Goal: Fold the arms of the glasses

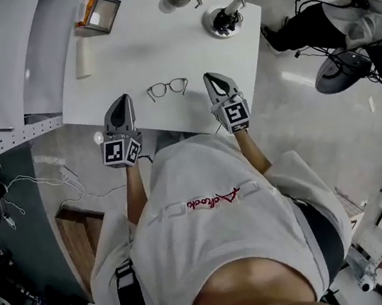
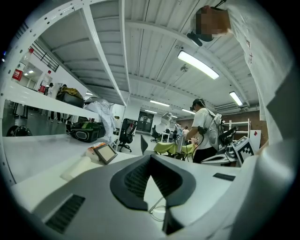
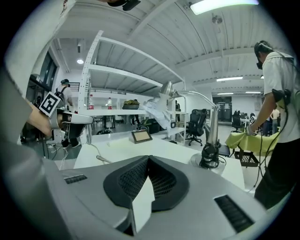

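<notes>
White T-shirt [image 1: 221, 251] (red lettering [image 1: 213, 200]), grey claws [image 1: 123, 98] [image 1: 208, 76]

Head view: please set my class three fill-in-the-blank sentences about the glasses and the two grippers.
On the white table, the ____ lie between the left gripper and the right gripper.
Their arms are not yet ____.
Both grippers' jaws are ____, holding nothing.
Missing words: glasses; folded; shut.

Red script lettering [image 1: 213, 200] runs across the person's white shirt [image 1: 213, 245], but it cannot be made out. No other print is readable.
</notes>
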`<state>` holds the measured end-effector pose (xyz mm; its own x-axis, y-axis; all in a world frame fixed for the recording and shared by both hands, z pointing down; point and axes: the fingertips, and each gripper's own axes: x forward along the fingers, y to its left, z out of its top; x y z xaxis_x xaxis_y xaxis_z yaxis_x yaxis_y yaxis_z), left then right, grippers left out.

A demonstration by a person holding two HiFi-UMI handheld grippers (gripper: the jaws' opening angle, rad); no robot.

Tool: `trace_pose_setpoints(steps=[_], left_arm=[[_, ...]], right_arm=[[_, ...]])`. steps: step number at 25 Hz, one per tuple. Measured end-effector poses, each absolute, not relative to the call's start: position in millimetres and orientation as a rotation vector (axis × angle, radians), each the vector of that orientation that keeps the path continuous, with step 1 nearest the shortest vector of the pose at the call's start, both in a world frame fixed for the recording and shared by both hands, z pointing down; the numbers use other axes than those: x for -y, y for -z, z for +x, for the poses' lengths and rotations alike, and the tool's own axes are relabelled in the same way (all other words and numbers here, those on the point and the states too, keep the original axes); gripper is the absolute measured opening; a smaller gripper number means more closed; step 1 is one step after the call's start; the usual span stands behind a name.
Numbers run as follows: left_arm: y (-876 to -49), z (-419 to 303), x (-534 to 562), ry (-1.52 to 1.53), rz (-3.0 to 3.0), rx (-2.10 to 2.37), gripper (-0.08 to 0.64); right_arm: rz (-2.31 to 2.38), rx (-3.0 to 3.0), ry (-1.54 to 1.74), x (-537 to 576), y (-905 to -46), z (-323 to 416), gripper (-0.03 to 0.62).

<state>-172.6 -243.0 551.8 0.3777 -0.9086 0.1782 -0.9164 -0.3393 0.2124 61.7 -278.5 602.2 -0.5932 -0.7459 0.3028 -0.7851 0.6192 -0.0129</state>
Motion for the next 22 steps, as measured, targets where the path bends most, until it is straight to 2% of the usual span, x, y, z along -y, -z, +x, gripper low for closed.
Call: trace_pose_setpoints(steps=[9,13,22], left_arm=[[-622,-171,232,-0.313,2.38,1.428,0.021],[-650,-161,232,-0.563,2.504,1.268,0.021],[-695,-146,226,-0.898,2.643,0.985,0.028]], right_arm=[[1.118,2.486,-0.396,253,-665,59,-0.003],[0.887,2.418,-0.231,246,-690,51,-0.003],[0.504,2.298,0.088,247,-718,35,0.001]])
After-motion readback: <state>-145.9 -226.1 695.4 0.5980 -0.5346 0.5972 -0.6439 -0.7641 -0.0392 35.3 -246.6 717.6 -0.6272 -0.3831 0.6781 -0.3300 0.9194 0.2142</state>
